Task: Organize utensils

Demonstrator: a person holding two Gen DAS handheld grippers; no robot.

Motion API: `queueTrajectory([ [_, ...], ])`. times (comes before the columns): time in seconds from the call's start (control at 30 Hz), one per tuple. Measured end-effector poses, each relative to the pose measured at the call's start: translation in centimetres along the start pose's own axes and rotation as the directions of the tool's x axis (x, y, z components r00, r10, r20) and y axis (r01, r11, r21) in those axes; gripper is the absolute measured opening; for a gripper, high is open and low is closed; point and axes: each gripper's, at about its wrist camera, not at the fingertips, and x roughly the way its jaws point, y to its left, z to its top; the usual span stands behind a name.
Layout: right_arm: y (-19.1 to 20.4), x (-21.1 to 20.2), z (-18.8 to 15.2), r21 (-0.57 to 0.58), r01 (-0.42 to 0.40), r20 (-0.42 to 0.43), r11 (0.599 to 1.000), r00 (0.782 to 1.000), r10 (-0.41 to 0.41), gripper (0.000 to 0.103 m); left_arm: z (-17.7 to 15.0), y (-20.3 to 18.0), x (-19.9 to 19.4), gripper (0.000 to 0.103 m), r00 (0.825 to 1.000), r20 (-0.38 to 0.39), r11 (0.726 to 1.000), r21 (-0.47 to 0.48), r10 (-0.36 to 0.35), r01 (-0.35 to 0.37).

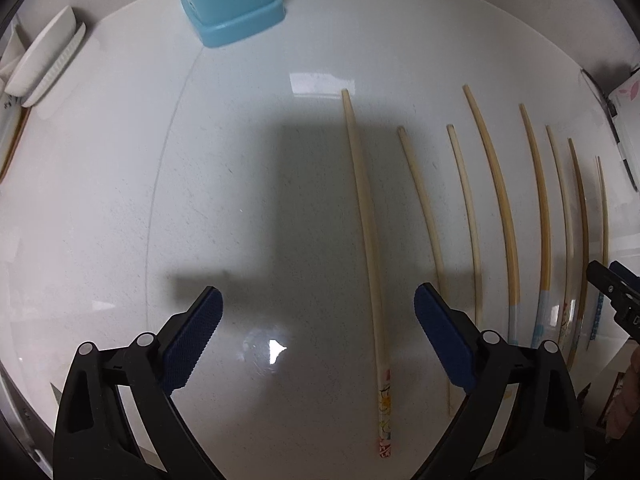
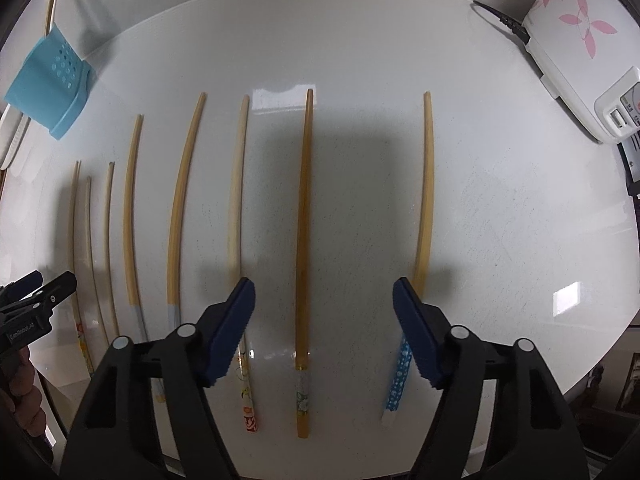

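Left wrist view looks straight down on a white counter (image 1: 248,184), where the left gripper (image 1: 318,338) hangs with its blue pads wide apart and nothing pinched between them. A pale chopstick (image 1: 366,240) with a printed handle lies in the gap, nearer the right-hand pad and touching neither. More chopsticks lie side by side to its right, all running roughly parallel, tips pointing away from the camera. A blue holder (image 1: 234,4) stands at the far edge of the counter, well apart from the row, and a white dish (image 1: 44,60) leans at the far left. From the right wrist view, the right gripper (image 2: 324,330) also points down at the counter, its pads apart; a dark amber chopstick (image 2: 304,240) lies between them, about midway, and neither pad presses on it. A chopstick with a blue dotted handle (image 2: 425,200) runs under the right-hand pad, and another pale one passes under the left-hand pad; whether either touches is hard to tell at this angle. A white appliance (image 2: 576,44) with pink flowers sits at the far right corner.
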Motion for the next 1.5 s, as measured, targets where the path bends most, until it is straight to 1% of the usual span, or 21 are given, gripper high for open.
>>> queueTrajectory([
  [0.03, 0.0, 0.1, -0.1, -0.003, 0.001, -0.005, 1.000, 1.000, -0.001, 0.063, 0.0, -0.1, 0.2, 0.091, 1.000, -0.006, 1.000, 0.002, 0.004, -0.004],
  [0.23, 1.0, 0.4, -0.2, -0.027, 0.013, -0.035, 1.000, 0.999, -0.014, 0.048, -0.4, -0.6, 0.7, 0.082, 1.000, -0.026, 1.000, 0.020, 0.015, -0.015],
  [0.3, 1.2, 0.6, -0.1, -0.028, 0.009, -0.046, 1.000, 0.999, -0.011, 0.041, -0.2, -1.8, 0.8, 0.081, 0.999, -0.025, 0.999, 0.032, 0.024, -0.023],
  [0.33, 1.3, 0.7, -0.1, -0.027, 0.007, -0.053, 1.000, 0.999, -0.008, 0.039, -0.1, -2.0, 0.8, 0.078, 0.999, -0.023, 0.999, 0.036, 0.025, -0.024],
  [0.37, 1.4, 0.8, -0.1, -0.026, 0.007, -0.057, 1.000, 0.998, -0.008, 0.035, 0.0, -2.8, 0.4, 0.077, 0.999, -0.023, 0.999, 0.041, 0.026, -0.025],
  [0.4, 1.4, 1.0, 0.3, -0.024, 0.004, -0.064, 1.000, 0.998, -0.005, 0.032, 0.0, -3.0, 0.3, 0.073, 0.999, -0.023, 0.999, 0.045, 0.027, -0.025],
  [0.43, 1.5, 1.0, 0.4, -0.021, -0.001, -0.065, 1.000, 0.998, 0.000, 0.031, 0.1, -3.4, 0.2, 0.068, 0.999, -0.025, 0.999, 0.048, 0.027, -0.025],
  [0.47, 1.5, 1.0, 0.4, -0.021, -0.001, -0.066, 1.000, 0.998, 0.000, 0.030, 0.2, -3.8, 0.1, 0.066, 0.999, -0.028, 0.998, 0.051, 0.027, -0.026],
  [0.57, 1.7, 1.1, 0.7, -0.019, -0.011, -0.077, 1.000, 0.997, 0.009, 0.024, 0.3, -4.7, 0.0, 0.055, 0.999, -0.042, 0.998, 0.055, 0.029, -0.027],
  [0.63, 1.7, 1.3, 0.9, -0.024, -0.012, -0.083, 1.000, 0.997, 0.010, 0.020, 0.4, -5.2, -0.2, 0.041, 0.998, -0.049, 0.998, 0.054, 0.031, -0.028],
  [0.67, 1.8, 1.3, 0.9, -0.025, -0.013, -0.085, 1.000, 0.996, 0.011, 0.015, 0.4, -5.3, -0.2, 0.037, 0.998, -0.051, 0.998, 0.054, 0.032, -0.029],
  [0.7, 2.0, 1.3, 1.0, -0.027, -0.013, -0.088, 1.000, 0.996, 0.011, 0.013, 1.1, -4.8, -0.6, 0.030, 0.998, -0.054, 0.998, 0.055, 0.032, -0.029],
  [0.73, 2.2, 1.2, 0.7, -0.026, -0.013, -0.090, 1.000, 0.996, 0.010, 0.012, 0.9, -4.8, -0.9, 0.020, 0.998, -0.058, 0.998, 0.053, 0.034, -0.031],
  [0.77, 1.9, 1.1, 0.9, -0.025, -0.013, -0.093, 1.000, 0.996, 0.011, 0.006, 1.1, -4.9, -0.9, 0.013, 0.998, -0.061, 0.998, 0.052, 0.036, -0.033],
  [0.8, 1.9, 1.1, 0.9, -0.024, -0.013, -0.097, 1.000, 0.995, 0.010, 0.006, 1.2, -5.0, -0.9, 0.007, 0.997, -0.065, 0.998, 0.050, 0.040, -0.037],
  [0.9, 2.2, 1.0, 1.0, -0.031, -0.002, -0.098, 1.000, 0.995, -0.001, 0.006, 1.3, -5.1, -0.9, 0.006, 0.997, -0.073, 0.999, 0.042, 0.009, -0.006],
  [0.93, 2.3, 1.0, 0.9, -0.029, -0.002, -0.098, 1.000, 0.995, -0.001, 0.006, 1.1, -4.7, -0.7, 0.006, 0.997, -0.074, 0.999, 0.040, 0.004, -0.001],
  [1.13, 2.0, 0.7, 1.1, -0.015, -0.011, -0.086, 1.000, 0.996, 0.010, 0.006, 1.2, -5.5, -0.7, 0.006, 0.997, -0.071, 0.999, 0.038, -0.020, 0.023],
  [1.23, 2.0, 0.3, 1.1, -0.012, -0.012, -0.078, 1.000, 0.997, 0.011, 0.006, 1.2, -5.0, -0.9, 0.006, 0.998, -0.064, 0.999, 0.041, -0.027, 0.029],
  [1.33, 2.1, -0.1, 1.0, -0.013, -0.016, -0.069, 1.000, 0.998, 0.015, 0.006, 1.3, -3.5, -1.1, 0.006, 0.998, -0.056, 0.998, 0.043, -0.033, 0.035],
  [1.5, 2.5, -0.8, 1.0, -0.016, -0.022, -0.051, 1.000, 0.998, 0.021, 0.006, 1.0, -3.3, -2.5, 0.006, 0.999, -0.036, 0.998, 0.049, -0.040, 0.041],
])
